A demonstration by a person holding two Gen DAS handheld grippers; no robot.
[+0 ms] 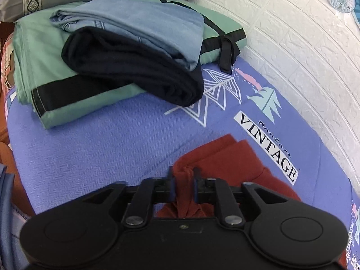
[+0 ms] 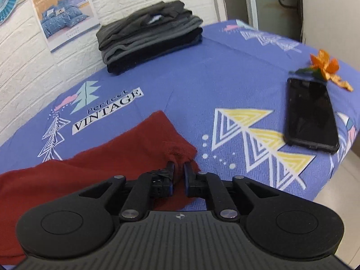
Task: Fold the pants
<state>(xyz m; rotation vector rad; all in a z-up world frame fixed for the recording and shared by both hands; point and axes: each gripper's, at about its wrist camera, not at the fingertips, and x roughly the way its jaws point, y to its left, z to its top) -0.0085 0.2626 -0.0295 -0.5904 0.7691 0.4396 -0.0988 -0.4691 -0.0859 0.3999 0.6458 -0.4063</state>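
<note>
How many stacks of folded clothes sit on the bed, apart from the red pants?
2. One dark grey stack sits by the white wall near the poster; one blue-and-navy stack lies on a green sheet near the pillow. More may lie outside both views.

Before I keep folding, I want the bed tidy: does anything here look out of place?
Yes. A phone and an orange flower lie on the sheet near the bed's edge, odd among laundry. The dark pile sits askew, overhanging the green bedding. The red pants are just mid-fold.
</note>
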